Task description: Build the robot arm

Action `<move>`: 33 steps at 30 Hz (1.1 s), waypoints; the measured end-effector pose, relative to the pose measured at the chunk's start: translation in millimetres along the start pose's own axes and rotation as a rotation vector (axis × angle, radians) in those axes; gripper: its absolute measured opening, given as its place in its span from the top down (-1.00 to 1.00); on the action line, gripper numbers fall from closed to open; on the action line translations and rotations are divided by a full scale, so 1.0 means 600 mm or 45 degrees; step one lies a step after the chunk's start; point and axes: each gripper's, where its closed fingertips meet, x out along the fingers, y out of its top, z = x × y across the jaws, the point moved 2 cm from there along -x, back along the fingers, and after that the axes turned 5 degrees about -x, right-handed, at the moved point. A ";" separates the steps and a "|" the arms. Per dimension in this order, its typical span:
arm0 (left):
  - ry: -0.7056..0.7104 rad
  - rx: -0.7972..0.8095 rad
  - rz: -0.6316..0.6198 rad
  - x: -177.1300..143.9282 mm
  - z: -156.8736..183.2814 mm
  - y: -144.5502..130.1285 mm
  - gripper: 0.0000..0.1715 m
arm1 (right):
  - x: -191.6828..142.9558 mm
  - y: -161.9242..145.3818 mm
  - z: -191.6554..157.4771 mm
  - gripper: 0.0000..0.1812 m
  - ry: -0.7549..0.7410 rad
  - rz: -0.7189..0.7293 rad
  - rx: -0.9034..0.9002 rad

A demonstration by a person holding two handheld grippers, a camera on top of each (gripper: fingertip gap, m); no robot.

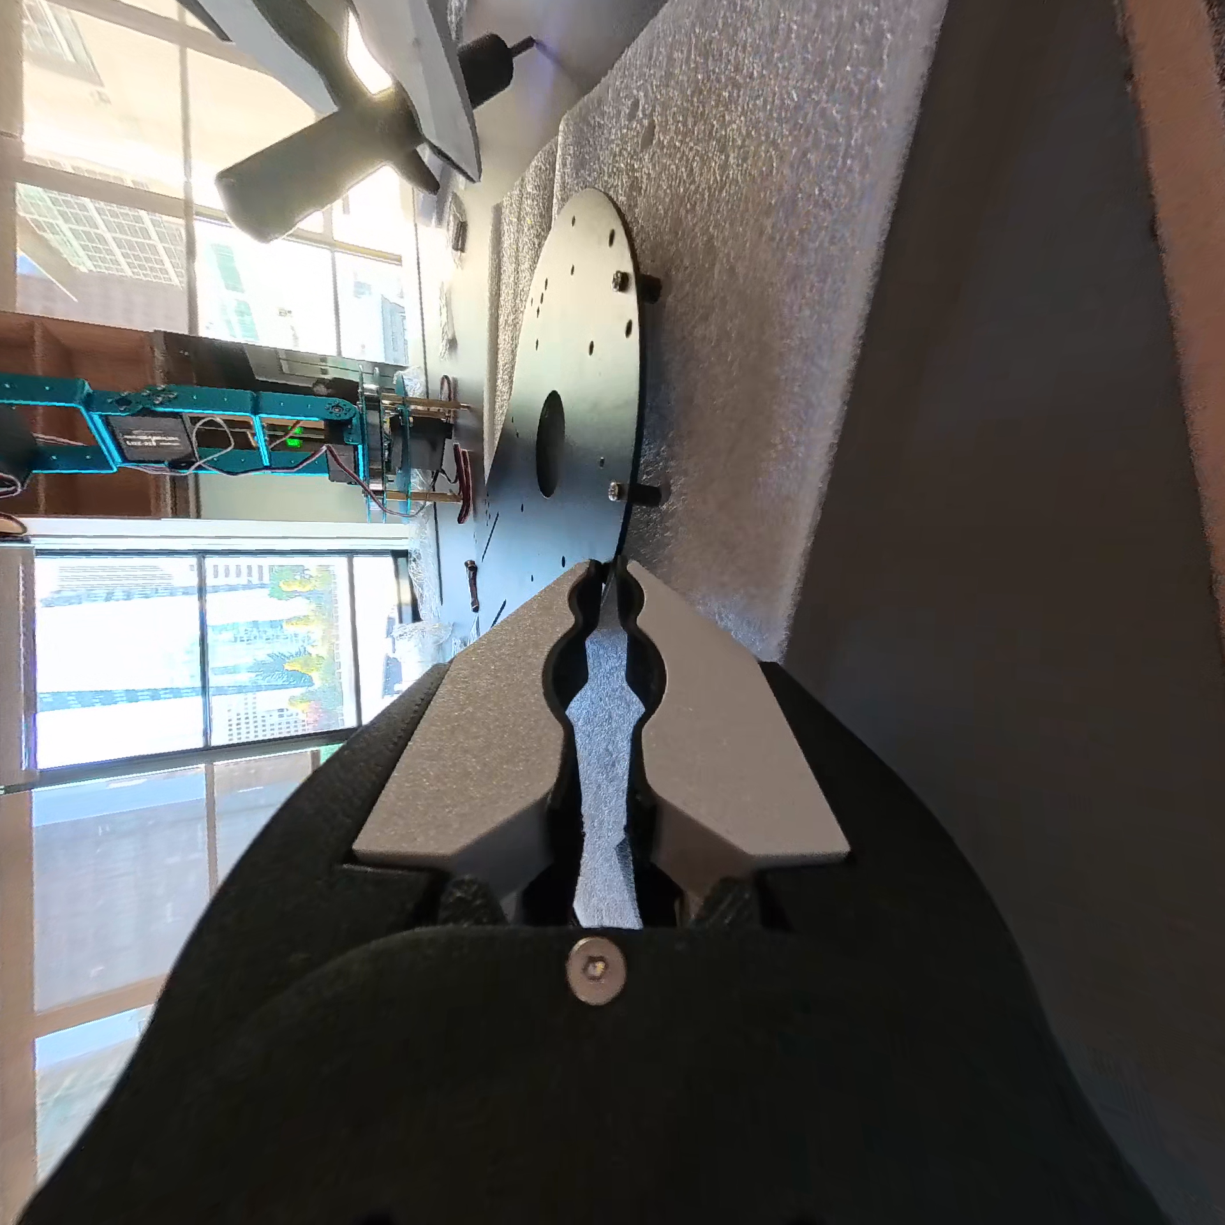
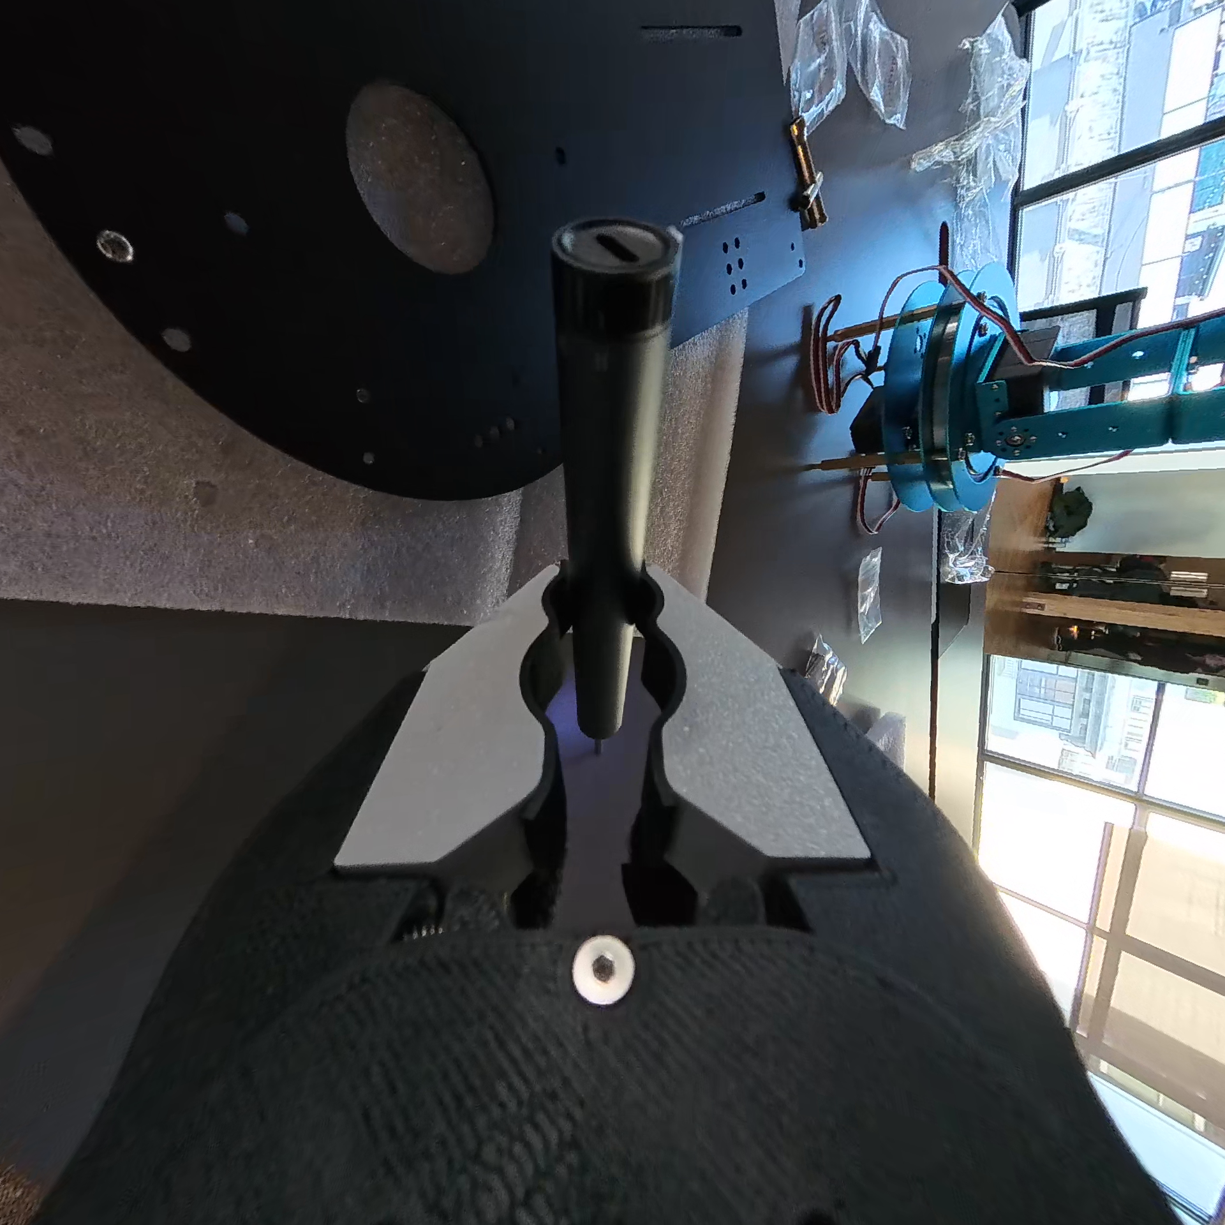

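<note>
Left tongs [image 1: 604,565] are pinched nearly closed on the rim of the black disc [image 1: 577,371], which sits on grey foam [image 1: 762,265]. Right tongs [image 2: 602,586] are clamped round a black screwdriver [image 2: 606,424], tip pointing back at the camera. Teal robot arm [image 2: 1060,398] at 3 o'clock on the surface [image 2: 762,464].

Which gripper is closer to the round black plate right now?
Left. The left gripper is shut on the edge of the round black plate. The right gripper, shut on a black screwdriver, hangs apart from the plate.
</note>
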 end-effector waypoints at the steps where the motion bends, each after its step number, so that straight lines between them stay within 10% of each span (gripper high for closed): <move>1: 0.001 0.001 0.000 0.000 0.001 0.000 0.98 | 0.000 0.001 -0.001 0.82 0.001 0.005 0.001; 33: -0.099 -0.217 0.050 0.004 -0.005 -0.028 0.93 | 0.017 0.016 0.015 0.82 0.044 0.003 0.068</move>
